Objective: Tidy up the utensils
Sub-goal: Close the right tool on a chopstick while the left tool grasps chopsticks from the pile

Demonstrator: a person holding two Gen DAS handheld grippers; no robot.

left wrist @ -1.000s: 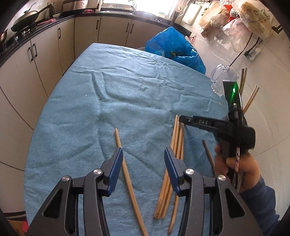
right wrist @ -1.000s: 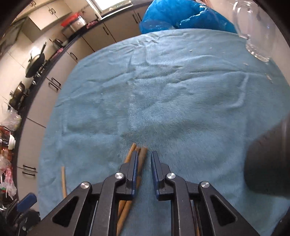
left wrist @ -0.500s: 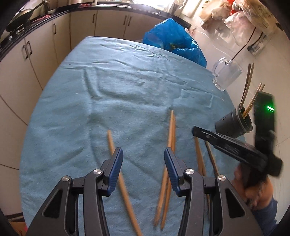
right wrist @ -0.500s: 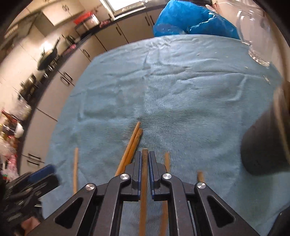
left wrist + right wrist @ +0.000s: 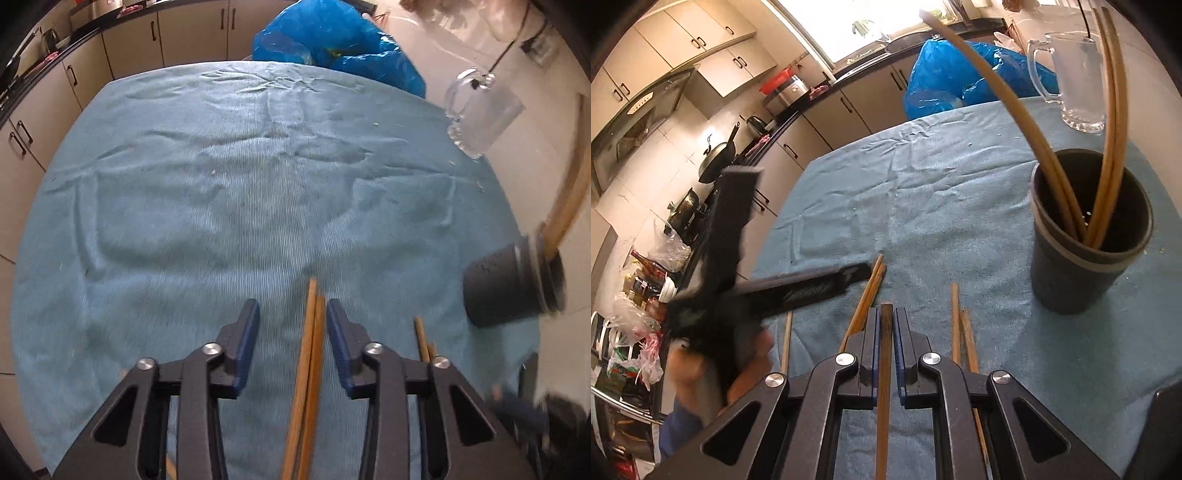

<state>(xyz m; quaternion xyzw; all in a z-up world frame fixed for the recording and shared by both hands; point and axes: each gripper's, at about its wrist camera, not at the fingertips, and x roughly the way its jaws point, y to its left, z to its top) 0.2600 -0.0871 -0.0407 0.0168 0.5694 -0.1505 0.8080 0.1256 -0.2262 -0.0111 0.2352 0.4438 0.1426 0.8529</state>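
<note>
Chopsticks (image 5: 962, 334) on cloth (image 5: 923, 206) left of cup (image 5: 1082, 273); mug (image 5: 1078, 81) behind.

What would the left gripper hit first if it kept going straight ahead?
The left gripper, jaws open, already straddles two chopsticks lying on the blue cloth. Beyond their tips only bare cloth shows ahead, though depth is uncertain.

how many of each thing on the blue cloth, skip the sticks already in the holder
loose chopsticks lying on the cloth: 5
chopstick held in the right gripper: 1
dark holder: 1
glass mug: 1
total: 8
</note>
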